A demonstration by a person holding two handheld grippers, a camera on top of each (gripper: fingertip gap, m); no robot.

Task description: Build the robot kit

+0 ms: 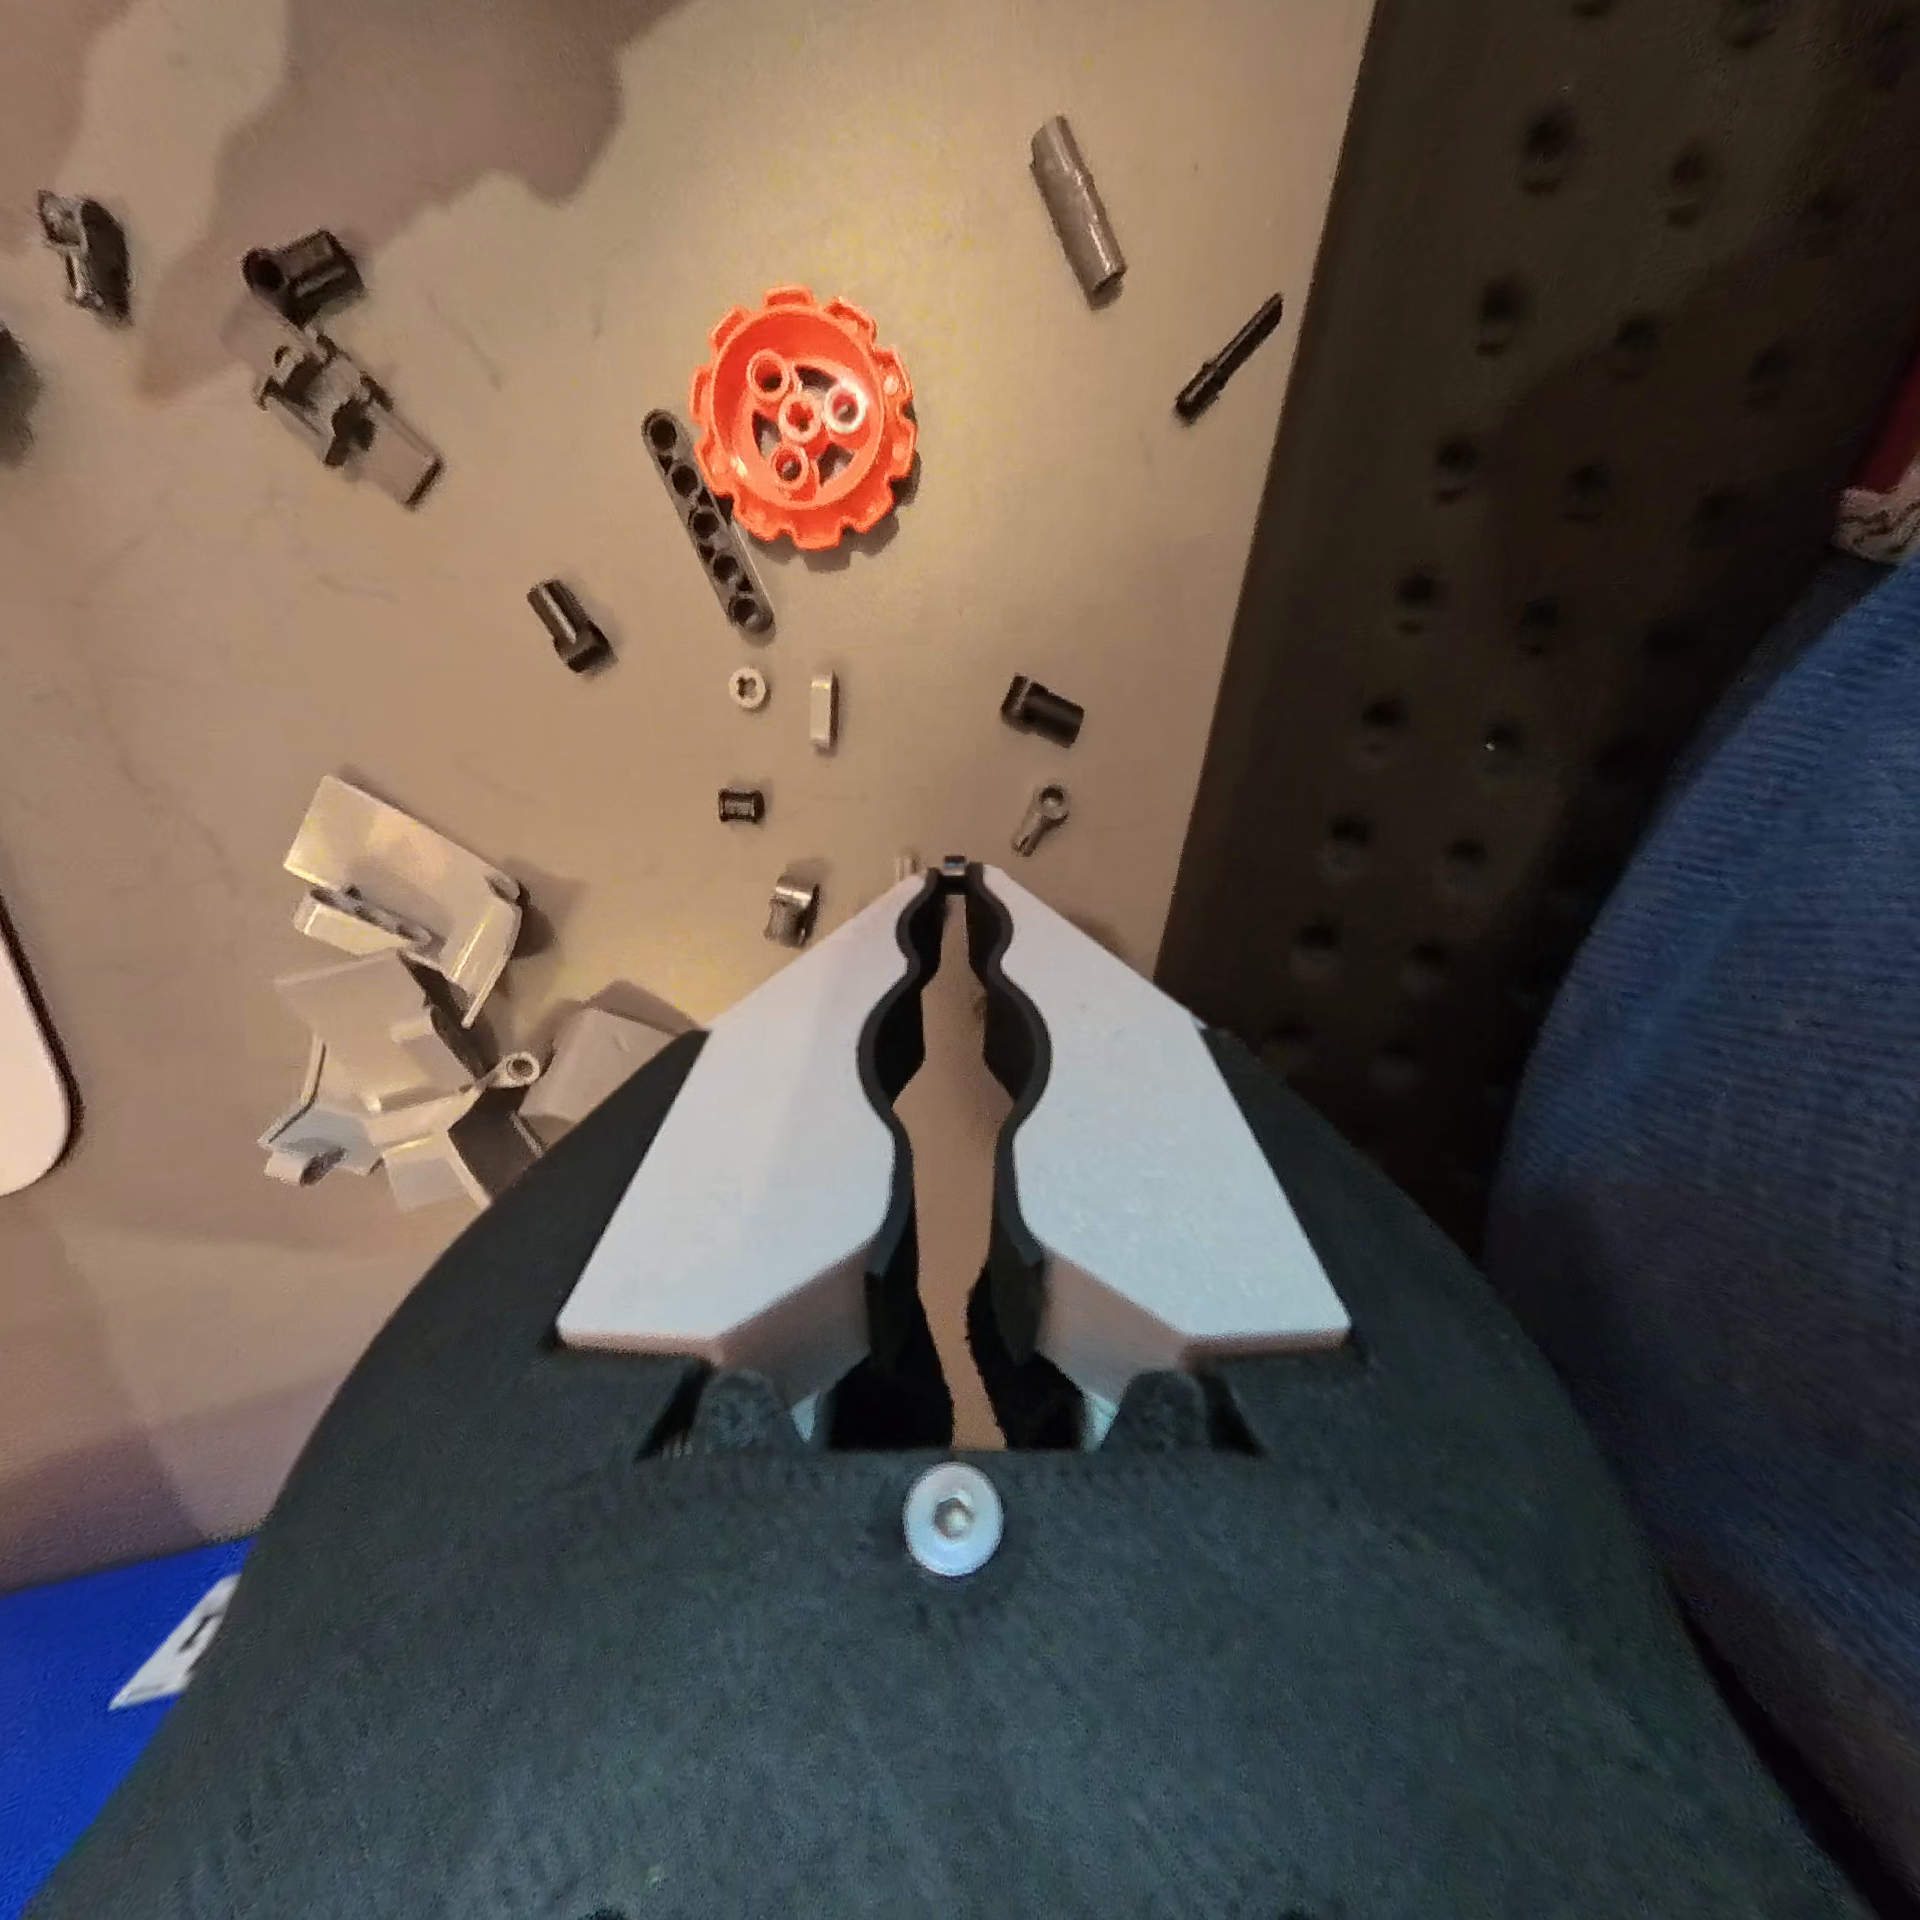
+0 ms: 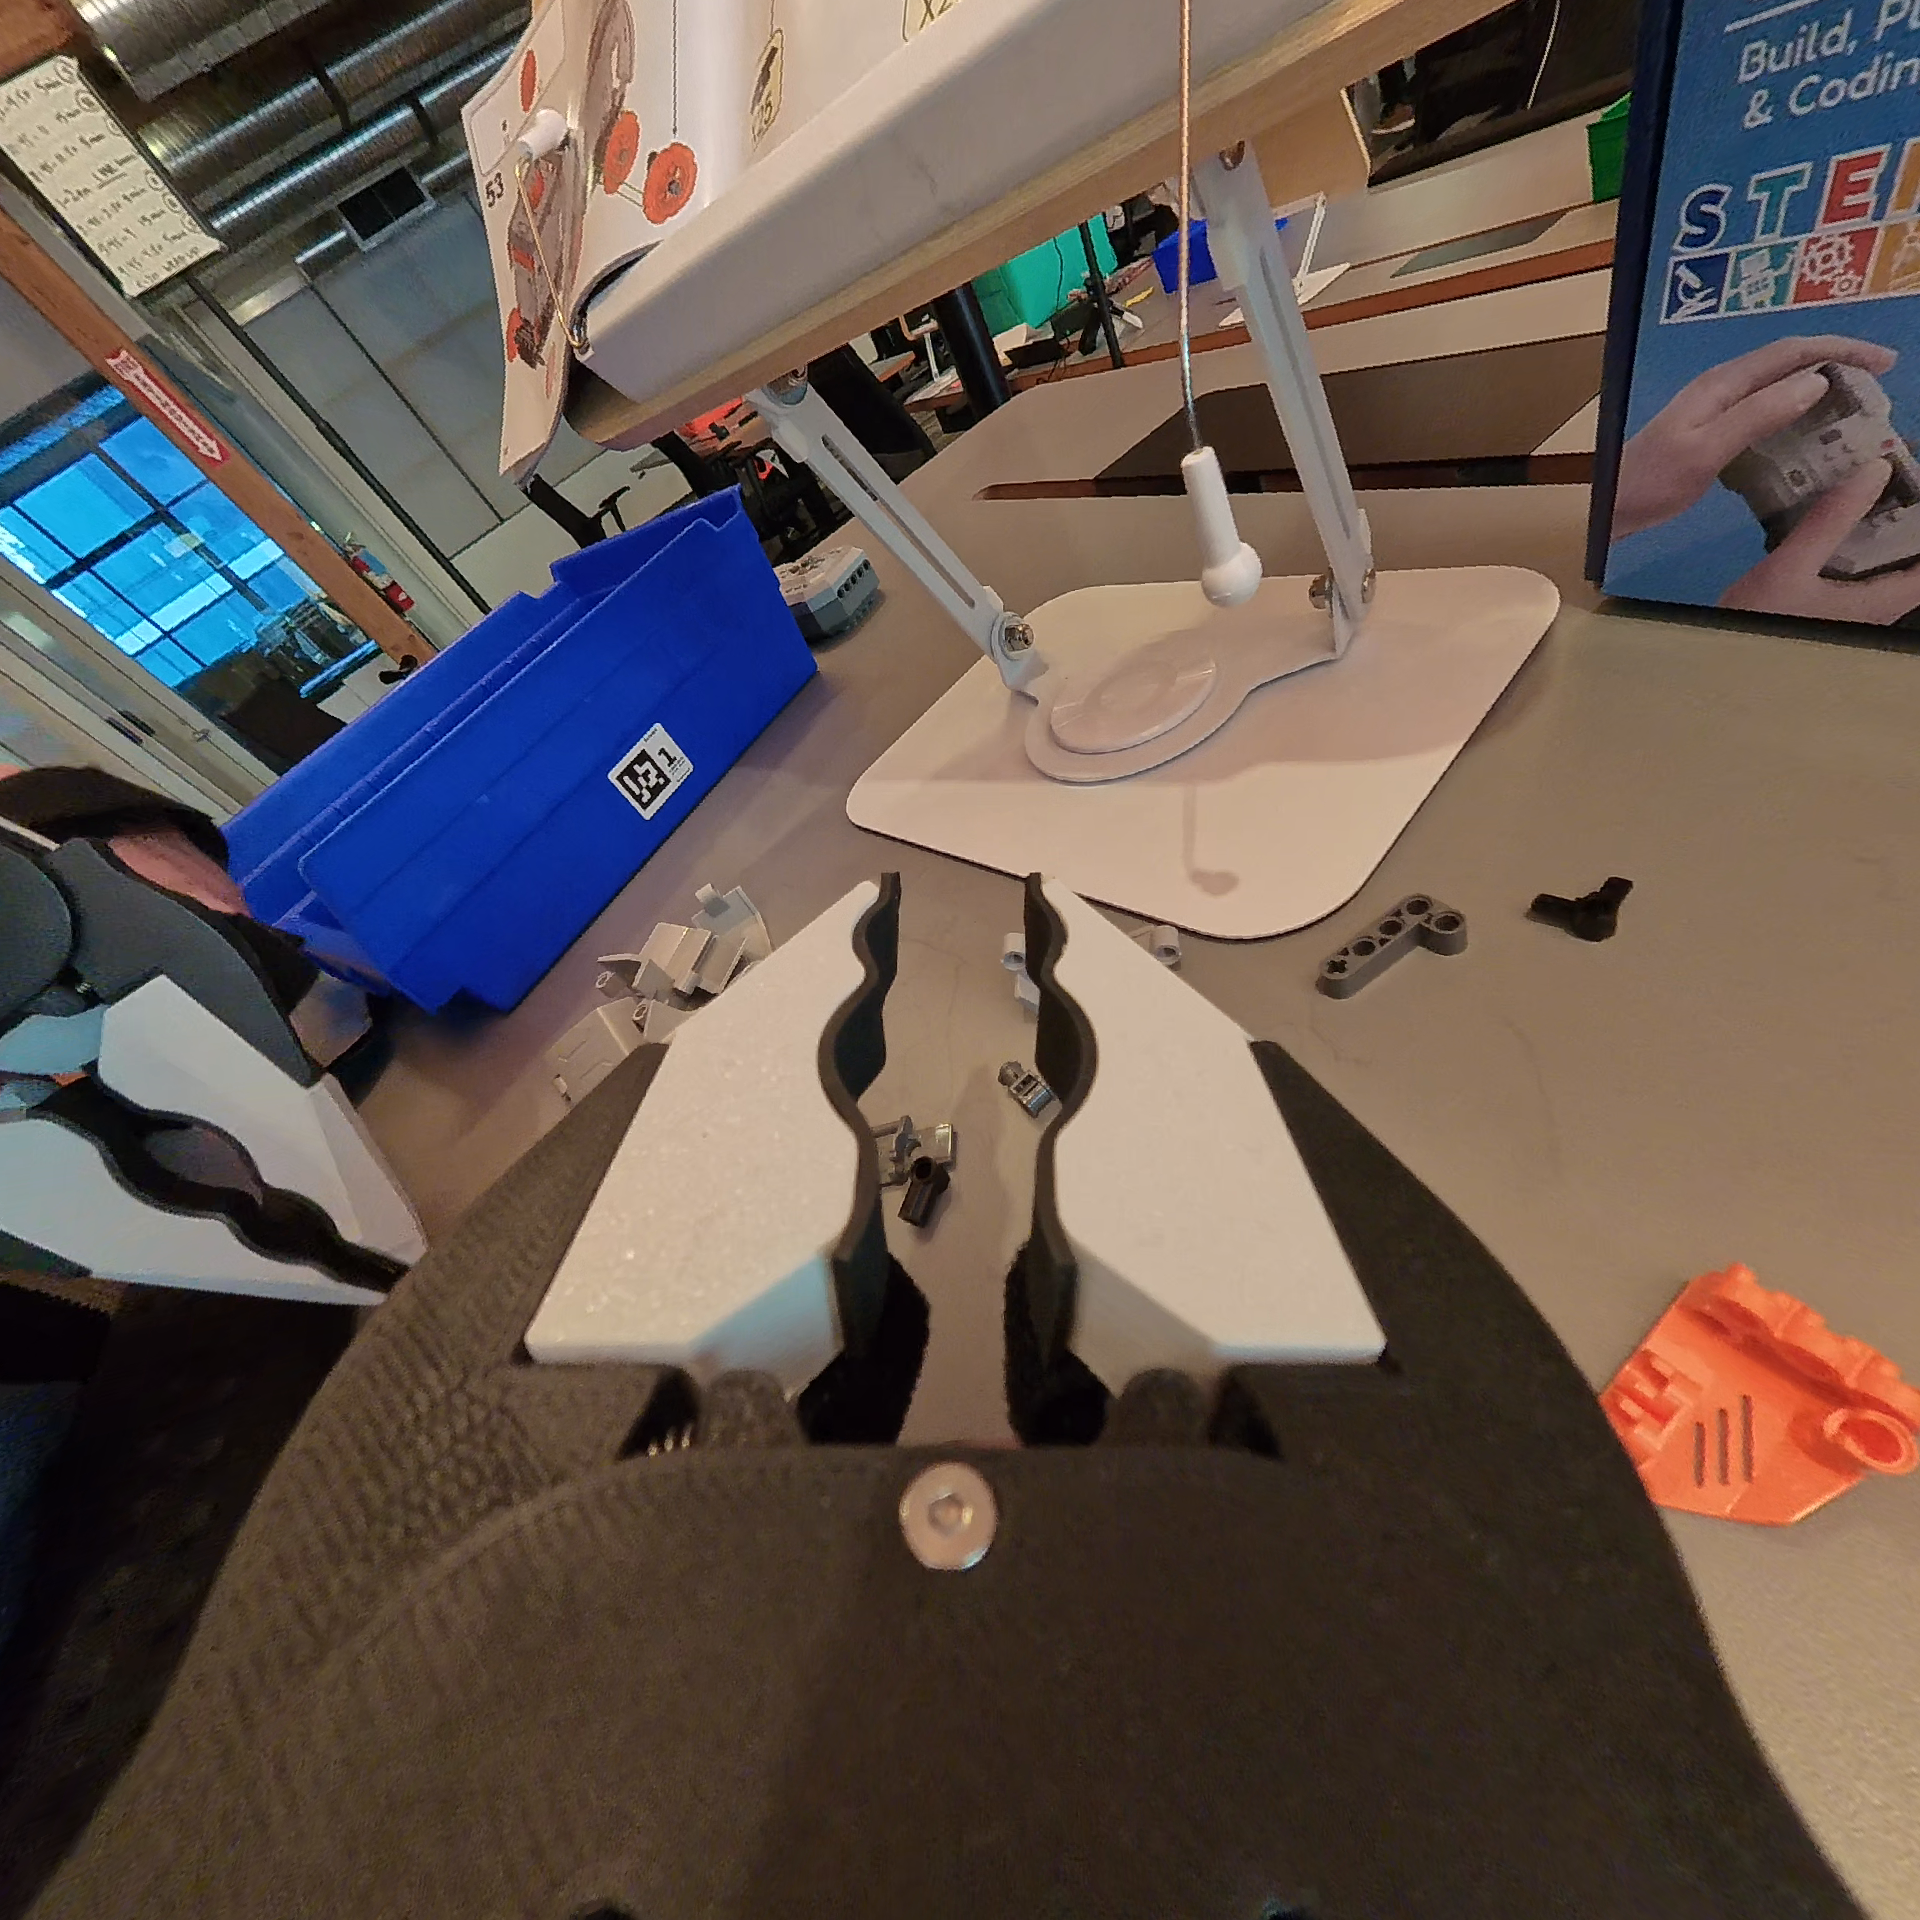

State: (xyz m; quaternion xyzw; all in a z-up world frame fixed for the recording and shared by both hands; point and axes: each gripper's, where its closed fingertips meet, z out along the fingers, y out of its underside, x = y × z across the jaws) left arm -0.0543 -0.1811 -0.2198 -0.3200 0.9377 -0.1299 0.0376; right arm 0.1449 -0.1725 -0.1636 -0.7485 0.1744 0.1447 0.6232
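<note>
Scattered across a tan tabletop (image 1: 935, 125) in the left wrist view, small building-toy parts are lying loose; the left gripper (image 1: 954, 875), low centre, is pinching a tiny black pin (image 1: 954, 864) at its very tips, below an orange gear wheel (image 1: 798, 416). Holding that pin well means keeping the squeeze steady.

Right wrist view: the right gripper (image 2: 961, 894) is hanging released over a black connector (image 2: 923, 1190), a blue bin (image 2: 540, 748) sitting at left.
</note>
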